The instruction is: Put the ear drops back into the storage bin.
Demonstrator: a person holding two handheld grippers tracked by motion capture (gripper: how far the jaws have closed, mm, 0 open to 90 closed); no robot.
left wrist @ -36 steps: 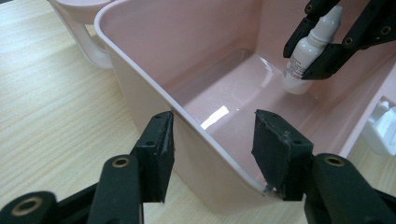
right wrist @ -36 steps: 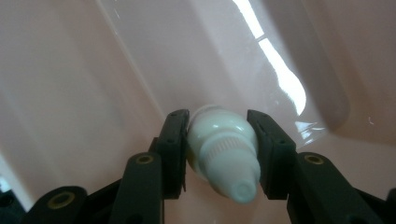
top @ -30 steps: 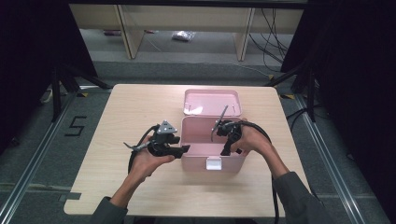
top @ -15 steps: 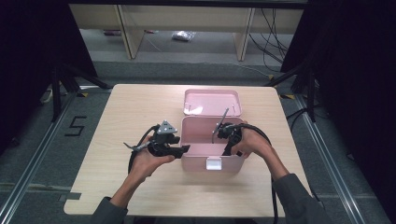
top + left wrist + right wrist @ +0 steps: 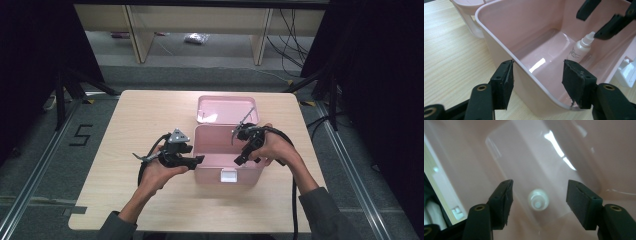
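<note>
An open pink plastic box [image 5: 215,172] sits mid-table. A small white dropper bottle [image 5: 579,50] stands upright on its floor near the right end. My right gripper [image 5: 241,157] points down into the box right above the bottle [image 5: 538,199]. Its jaws have just been opening and stand open, clear of the cap, which shows between the pads from above. My left gripper [image 5: 197,160] straddles the box's left wall [image 5: 524,22]. Its jaws have also just been opening and are open: one pad lies against the outside, the other hangs free inside. The right gripper [image 5: 591,26] hangs over the bottle.
The box's lid [image 5: 227,109] is folded back flat behind it, and a white latch [image 5: 228,175] is on the front wall. The wooden table [image 5: 150,115] stretches to both sides of the box. Shelving legs and cables stand on the floor beyond.
My right gripper has lifted a little over the box. The left hand and the box have not moved.
</note>
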